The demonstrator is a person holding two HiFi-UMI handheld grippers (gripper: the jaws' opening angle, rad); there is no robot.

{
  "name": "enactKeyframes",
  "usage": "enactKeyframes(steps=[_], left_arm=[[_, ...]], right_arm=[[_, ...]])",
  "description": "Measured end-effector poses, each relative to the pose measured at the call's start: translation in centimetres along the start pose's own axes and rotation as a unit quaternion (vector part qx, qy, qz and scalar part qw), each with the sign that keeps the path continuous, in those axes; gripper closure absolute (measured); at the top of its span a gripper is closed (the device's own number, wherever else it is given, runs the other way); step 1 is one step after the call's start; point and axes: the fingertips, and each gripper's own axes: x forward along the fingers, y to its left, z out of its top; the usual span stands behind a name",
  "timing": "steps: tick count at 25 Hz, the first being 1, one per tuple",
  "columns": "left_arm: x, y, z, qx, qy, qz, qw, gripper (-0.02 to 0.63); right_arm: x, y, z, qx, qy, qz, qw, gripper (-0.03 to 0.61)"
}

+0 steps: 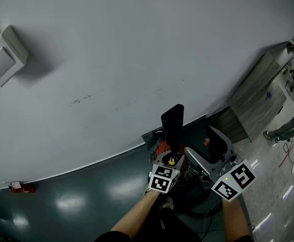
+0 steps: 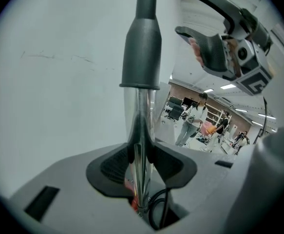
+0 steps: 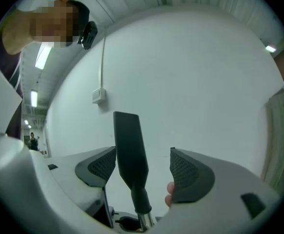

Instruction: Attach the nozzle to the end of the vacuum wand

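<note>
A black flat nozzle [image 1: 172, 125] sits on the top end of a chrome vacuum wand [image 2: 141, 126], which stands upright before a pale wall. My left gripper [image 2: 141, 155] is shut on the chrome tube below the nozzle [image 2: 142, 52]; in the head view this gripper [image 1: 169, 160] is just under the nozzle. To its right, my right gripper [image 1: 215, 147] stands open. In the right gripper view the nozzle [image 3: 130, 150] rises between that gripper's [image 3: 142, 167] wide-apart jaws, close by the left pad [image 3: 100, 167] and well apart from the right one. A fingertip [image 3: 169, 194] shows by the right pad.
A white box [image 1: 3, 57] is fixed to the wall at the upper left. A wooden cabinet [image 1: 257, 95] stands at the right, with a person's legs [image 1: 288, 130] and cables on the floor beyond. A red object [image 1: 21, 187] lies at the wall's foot. People [image 2: 190, 121] stand far behind.
</note>
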Motion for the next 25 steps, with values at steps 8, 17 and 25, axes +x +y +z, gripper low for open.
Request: enactKeyframes(steps=[8, 17, 25], left_arm=[[0.4, 4.4, -0.1, -0.038, -0.003, 0.007, 0.9993, 0.462], [-0.3, 8.6, -1.6, -0.088, -0.006, 0.036, 0.9954, 0.462], [-0.3, 8.9, -1.7, -0.078, -0.003, 0.042, 0.9961, 0.45]], right_arm=[[-4.8, -2.5, -2.7, 0.133, -0.025, -0.014, 0.991, 0.236], [-7.8, -2.4, -5.8, 0.191, -0.026, -0.016, 0.981, 0.355], [-8.9, -2.4, -6.2, 0.196, -0.033, -0.026, 0.98, 0.463]])
